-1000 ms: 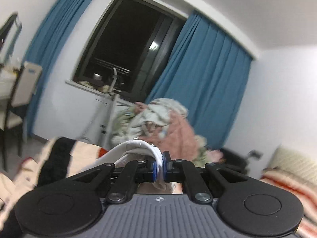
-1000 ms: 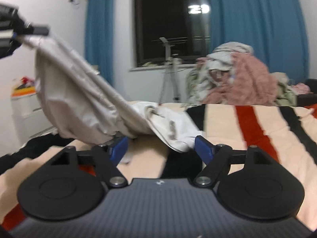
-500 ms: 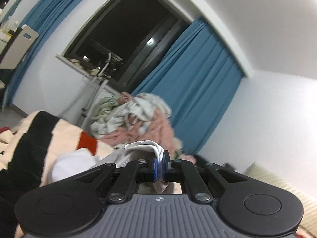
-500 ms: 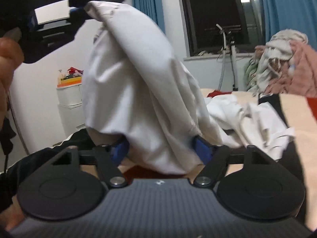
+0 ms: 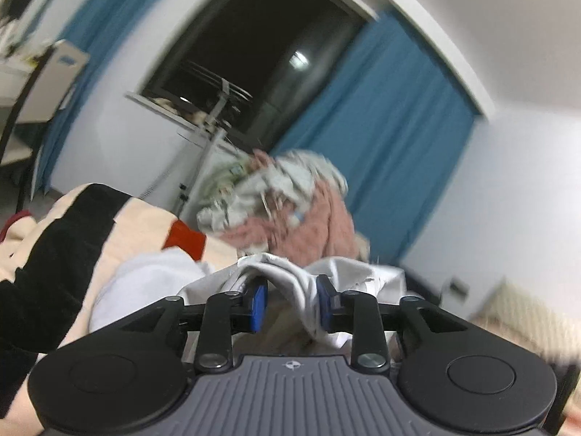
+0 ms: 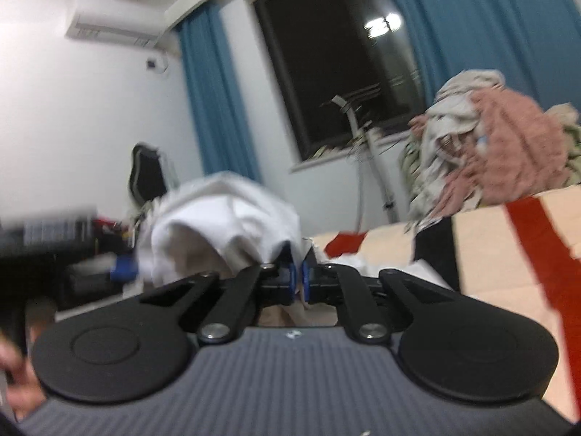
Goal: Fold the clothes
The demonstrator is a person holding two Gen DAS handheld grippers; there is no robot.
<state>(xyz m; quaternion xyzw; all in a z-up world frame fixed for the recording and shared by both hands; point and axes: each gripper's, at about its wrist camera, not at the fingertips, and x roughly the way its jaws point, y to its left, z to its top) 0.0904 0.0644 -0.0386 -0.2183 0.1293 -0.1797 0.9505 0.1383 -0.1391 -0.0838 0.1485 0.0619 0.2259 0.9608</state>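
Observation:
A white garment point(image 5: 290, 272) lies bunched over the striped bedspread point(image 5: 72, 225). My left gripper point(image 5: 290, 301) has its blue pads parted, and a fold of the white garment hangs loosely between them. My right gripper point(image 6: 297, 279) is shut on the white garment point(image 6: 225, 214), which rises in a hump just left of its pads. The left gripper point(image 6: 47, 232) shows as a dark blur at the left of the right wrist view.
A pile of pink and grey-green clothes point(image 5: 283, 196) sits at the far end of the bed; it also shows in the right wrist view point(image 6: 490, 145). A metal stand point(image 6: 366, 152) is by the dark window. A chair point(image 5: 40, 83) stands at far left.
My left gripper has opened, loosening its hold on the garment. My right gripper has closed on the white garment. Both views have swung and are blurred.

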